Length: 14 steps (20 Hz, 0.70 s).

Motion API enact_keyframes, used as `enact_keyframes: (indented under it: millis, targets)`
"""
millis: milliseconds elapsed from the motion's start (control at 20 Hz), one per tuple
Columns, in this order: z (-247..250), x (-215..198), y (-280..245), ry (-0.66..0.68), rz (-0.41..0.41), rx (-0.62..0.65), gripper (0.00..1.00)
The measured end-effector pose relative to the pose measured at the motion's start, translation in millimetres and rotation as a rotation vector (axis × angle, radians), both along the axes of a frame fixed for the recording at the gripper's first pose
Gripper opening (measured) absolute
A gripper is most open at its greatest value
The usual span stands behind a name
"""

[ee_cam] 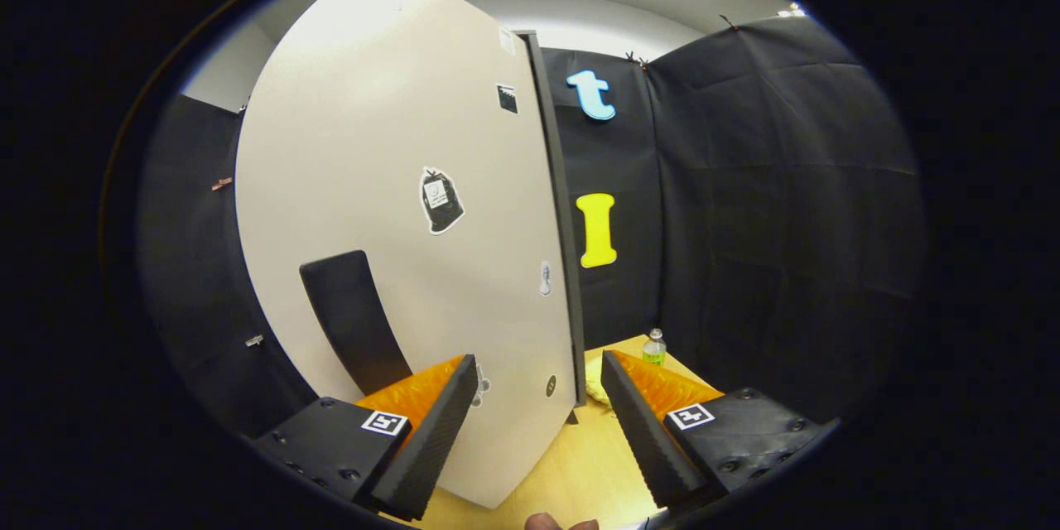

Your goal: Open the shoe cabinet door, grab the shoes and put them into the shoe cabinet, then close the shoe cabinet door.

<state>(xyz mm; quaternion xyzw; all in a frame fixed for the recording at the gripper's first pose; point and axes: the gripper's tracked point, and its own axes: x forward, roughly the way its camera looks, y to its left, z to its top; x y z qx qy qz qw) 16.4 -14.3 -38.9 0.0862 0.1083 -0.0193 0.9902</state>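
The white shoe cabinet door (389, 182) stands tall right in front of me, with a black handle plate (354, 321) low on its face and a dark edge (563, 248) along its right side. My gripper (538, 364) is open. Its fingers straddle the door's lower right edge without pressing on it. The left fingertip (451, 406) is in front of the door face beside the handle, and the right fingertip (629, 406) is out past the edge. A pale yellow soft thing (598, 387) lies on the wood just beyond the door's edge; I cannot tell what it is.
The cabinet stands on a light wooden surface (580, 464). A small bottle with a green label (654, 348) stands at the back by the black cloth wall (787, 224). Part of a hand (556, 523) shows below the fingers. Stickers (440, 200) dot the door.
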Motion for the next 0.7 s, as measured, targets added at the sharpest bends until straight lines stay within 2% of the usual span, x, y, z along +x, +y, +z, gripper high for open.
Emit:
enact_keyframes:
  millis: [150,300,700]
  targets:
    - [-7,11,38,0.010,0.065,-0.014,0.98]
    - [-8,15,61,0.000,0.096,-0.021,0.98]
    - [7,11,77,-0.060,0.110,-0.078,0.98]
